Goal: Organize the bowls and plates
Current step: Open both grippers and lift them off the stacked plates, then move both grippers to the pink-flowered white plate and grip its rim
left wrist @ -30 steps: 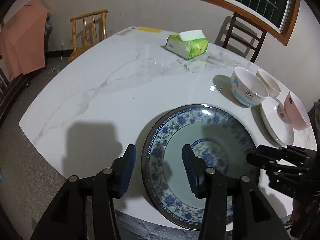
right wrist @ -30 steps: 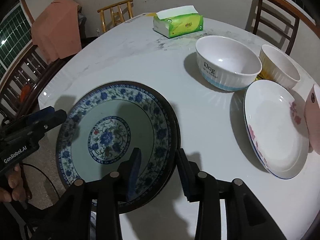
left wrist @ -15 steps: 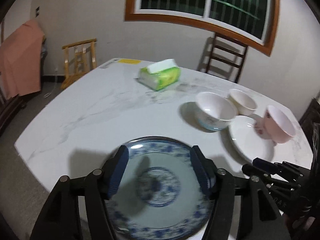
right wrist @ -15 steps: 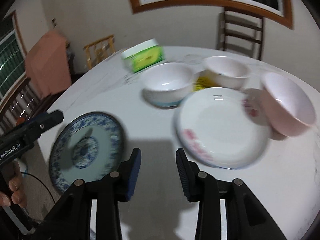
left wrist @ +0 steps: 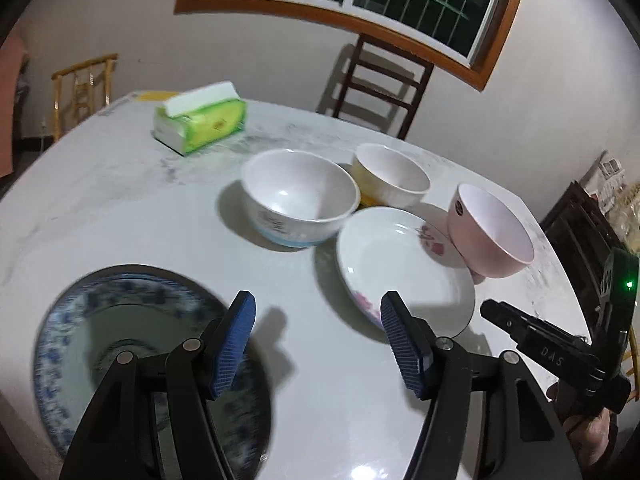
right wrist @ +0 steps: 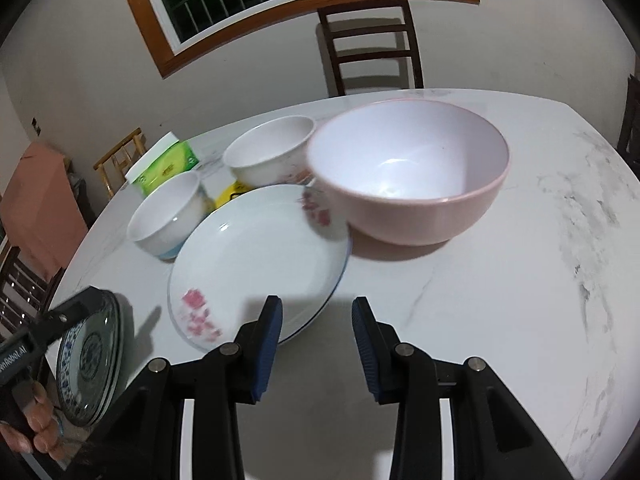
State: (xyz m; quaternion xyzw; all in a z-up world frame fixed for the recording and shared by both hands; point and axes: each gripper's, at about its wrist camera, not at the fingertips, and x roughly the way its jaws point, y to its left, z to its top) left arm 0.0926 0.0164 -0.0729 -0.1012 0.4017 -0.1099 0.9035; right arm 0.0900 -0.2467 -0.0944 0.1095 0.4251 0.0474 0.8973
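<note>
A blue-patterned plate lies at the table's near left edge; it also shows in the right wrist view. A white plate with pink flowers lies mid-table. Around it stand a white bowl with a blue base, a white bowl and a pink bowl. My left gripper is open and empty, above the table between the two plates. My right gripper is open and empty, just in front of the white plate's near rim.
A green tissue box sits at the far side of the white marble table. A dark wooden chair stands behind the table, a bamboo chair at the far left. The table's right side is bare marble.
Both grippers have left the blue plate and swung right toward the white plate and bowls. My left gripper's jaws have opened wider. The blue plate stays at the table's edge.
</note>
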